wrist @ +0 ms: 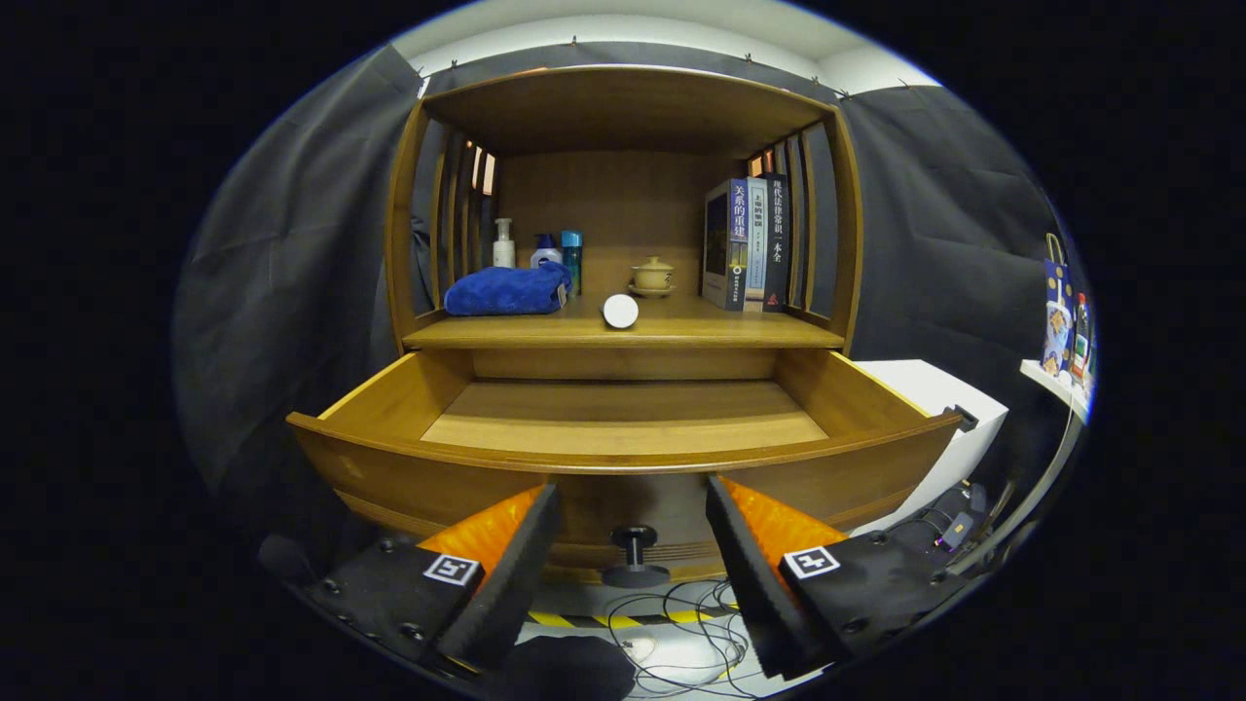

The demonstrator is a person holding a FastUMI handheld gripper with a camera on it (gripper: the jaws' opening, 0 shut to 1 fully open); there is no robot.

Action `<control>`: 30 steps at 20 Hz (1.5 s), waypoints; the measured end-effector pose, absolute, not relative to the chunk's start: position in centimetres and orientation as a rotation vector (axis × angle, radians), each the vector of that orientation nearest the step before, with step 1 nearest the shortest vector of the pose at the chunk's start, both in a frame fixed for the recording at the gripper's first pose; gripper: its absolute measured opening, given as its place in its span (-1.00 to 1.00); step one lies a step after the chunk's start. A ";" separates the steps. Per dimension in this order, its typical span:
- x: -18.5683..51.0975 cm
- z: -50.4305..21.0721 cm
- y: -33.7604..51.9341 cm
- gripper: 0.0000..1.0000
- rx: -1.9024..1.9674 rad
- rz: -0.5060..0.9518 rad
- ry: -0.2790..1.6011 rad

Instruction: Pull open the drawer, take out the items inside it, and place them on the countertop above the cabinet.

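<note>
The wooden cabinet's drawer [623,467] stands pulled open, and its visible floor is bare. Its dark round knob [634,538] sits on the drawer front, between my fingers and a little beyond them. My gripper [633,501] is open with nothing held, its fingertips apart just in front of the drawer front. On the countertop [681,329] above the drawer lie a folded blue towel [508,290] at the left and a white round item [620,311] near the front edge in the middle.
At the back of the countertop stand bottles [535,251], a lidded tea cup on a saucer [652,276] and upright books [748,243]. A white box [949,409] sits right of the drawer. Cables [681,633] lie on the floor below.
</note>
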State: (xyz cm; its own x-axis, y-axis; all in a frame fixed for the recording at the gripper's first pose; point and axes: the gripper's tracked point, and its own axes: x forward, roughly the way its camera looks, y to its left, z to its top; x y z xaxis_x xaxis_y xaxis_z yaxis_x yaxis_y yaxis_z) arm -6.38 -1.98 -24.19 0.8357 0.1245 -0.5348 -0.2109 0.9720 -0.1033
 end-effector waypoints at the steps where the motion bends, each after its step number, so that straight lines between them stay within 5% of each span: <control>1: -6.4 -24.2 -1.9 0.96 -0.142 0.176 0.558; 30: 10.8 -27.7 1.9 0.96 -0.124 0.137 0.548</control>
State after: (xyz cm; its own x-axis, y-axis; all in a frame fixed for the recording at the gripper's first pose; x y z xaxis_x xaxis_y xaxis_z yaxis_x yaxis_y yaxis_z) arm 10.79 1.86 -27.71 0.8449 0.0963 -0.5262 -0.1622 0.9835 -0.0805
